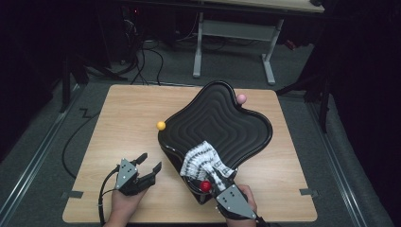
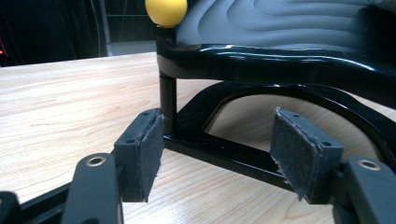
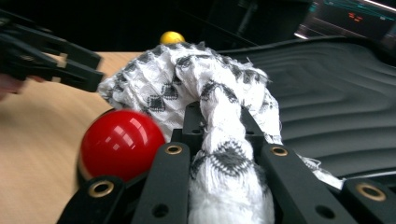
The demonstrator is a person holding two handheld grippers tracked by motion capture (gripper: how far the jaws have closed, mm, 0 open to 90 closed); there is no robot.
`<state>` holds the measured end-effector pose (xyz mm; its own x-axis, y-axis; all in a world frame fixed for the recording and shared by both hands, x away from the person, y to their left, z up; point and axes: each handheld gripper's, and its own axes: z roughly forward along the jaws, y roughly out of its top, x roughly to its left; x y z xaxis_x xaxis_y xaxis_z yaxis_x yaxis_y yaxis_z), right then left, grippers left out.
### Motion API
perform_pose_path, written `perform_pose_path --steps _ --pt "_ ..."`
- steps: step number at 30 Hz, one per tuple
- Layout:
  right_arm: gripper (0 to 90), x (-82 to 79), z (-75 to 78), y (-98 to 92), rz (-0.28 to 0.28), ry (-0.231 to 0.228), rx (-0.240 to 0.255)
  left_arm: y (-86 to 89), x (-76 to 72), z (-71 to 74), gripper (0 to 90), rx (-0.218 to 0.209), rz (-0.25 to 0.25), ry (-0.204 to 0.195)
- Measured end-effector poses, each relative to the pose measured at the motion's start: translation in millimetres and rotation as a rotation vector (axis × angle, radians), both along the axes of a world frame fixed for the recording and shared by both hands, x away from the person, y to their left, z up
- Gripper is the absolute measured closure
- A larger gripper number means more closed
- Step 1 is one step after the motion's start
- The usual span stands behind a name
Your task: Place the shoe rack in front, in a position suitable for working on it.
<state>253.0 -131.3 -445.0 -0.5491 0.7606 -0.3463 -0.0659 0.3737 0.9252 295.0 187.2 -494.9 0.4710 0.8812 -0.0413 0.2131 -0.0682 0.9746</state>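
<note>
Wooden table [image 1: 118,123] carries a black ridged tray [image 1: 246,125]. Right gripper [image 1: 213,176] clamps a patterned cloth [image 1: 202,160] at the tray's near edge, most ridges apparently unwiped. Left gripper [image 1: 149,163] rests beside the tray, jaws wide, empty.

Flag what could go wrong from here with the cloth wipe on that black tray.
1. The right gripper is shut on a thin twist of the cloth; it could slip out mid-wipe.
2. The red ball stands right beside the jaws; a sideways stroke might knock it.
3. The black tray sits raised on a thin frame, and the left gripper is open, not bracing it, so pressure near the rim might tip or shift it.
</note>
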Motion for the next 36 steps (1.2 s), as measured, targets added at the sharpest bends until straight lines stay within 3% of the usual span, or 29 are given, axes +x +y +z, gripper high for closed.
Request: perform_pose_path --steps 3,5,8,16,18,22,24,26,27,28,29,30,31,32,33,34,35,36 --pt "78.8 12.9 7.5 -17.7 -0.061 -0.004 0.012 0.6 0.2 -0.1 34.9 0.001 0.004 0.001" --pt "78.7 15.9 9.2 -21.3 -0.073 -0.009 0.011 0.9 0.3 -0.2 34.9 0.001 0.005 0.001" --pt "78.7 34.9 20.7 -41.7 -0.139 -0.029 0.018 1.9 0.3 -0.3 35.0 0.003 0.008 0.003" --pt "78.5 65.9 42.4 -69.9 -0.242 -0.058 0.04 3.6 -0.3 0.1 35.3 -0.01 0.008 0.007" --pt "78.7 76.8 50.9 -80.9 -0.277 -0.057 0.063 1.6 -1.2 2.8 40.8 -0.047 -0.016 0.024" --pt "78.7 77.4 50.8 -81.4 -0.277 -0.056 0.066 -9.9 -7.3 10.0 48.0 -0.087 -0.065 0.02" --pt "78.7 74.7 49.2 -79.6 -0.274 -0.061 0.062 -21.4 -13.8 13.8 52.9 -0.074 -0.087 -0.006" --pt "78.7 71.8 48.0 -79.6 -0.268 -0.063 0.066 -32.4 -19.6 15.8 60.3 -0.034 -0.104 -0.027" --pt "78.7 68.7 46.9 -80.1 -0.264 -0.061 0.072 -41.1 -22.1 15.0 66.5 0.01 -0.095 -0.03" --pt "78.7 68.7 46.9 -80.1 -0.264 -0.061 0.072 -41.1 -22.1 15.0 68.9 0.01 -0.095 -0.03" --pt "78.7 65.1 46.3 -81.5 -0.26 -0.063 0.076 -44.5 -20.7 13.5 70.0 0.04 -0.072 -0.017" --pt "78.7 63.6 45.8 -82.0 -0.258 -0.063 0.08 -43.5 -15.9 10.2 69.9 0.037 -0.04 0.01" --pt "78.7 61.7 45.3 -82.7 -0.256 -0.063 0.083 -43.5 -15.9 10.2 69.0 0.037 -0.04 0.01" --pt "78.8 59.8 44.8 -83.5 -0.254 -0.062 0.085 -37.5 -7.7 6.9 66.7 0.044 0.016 0.023" --pt "78.8 59.8 44.8 -83.5 -0.254 -0.062 0.085 -37.5 -7.7 6.9 63.5 0.044 0.016 0.023" --pt "78.7 56.2 43.2 -84.9 -0.247 -0.059 0.089 -29.9 6.1 3.1 60.6 0.059 0.073 0.046" --pt "78.7 56.2 43.2 -84.9 -0.247 -0.059 0.089 -29.9 6.1 3.1 58.7 0.059 0.073 0.046" --pt "78.7 55.3 42.6 -85.3 -0.244 -0.06 0.088 -25.4 16.5 1.0 58.7 0.056 0.099 0.076"
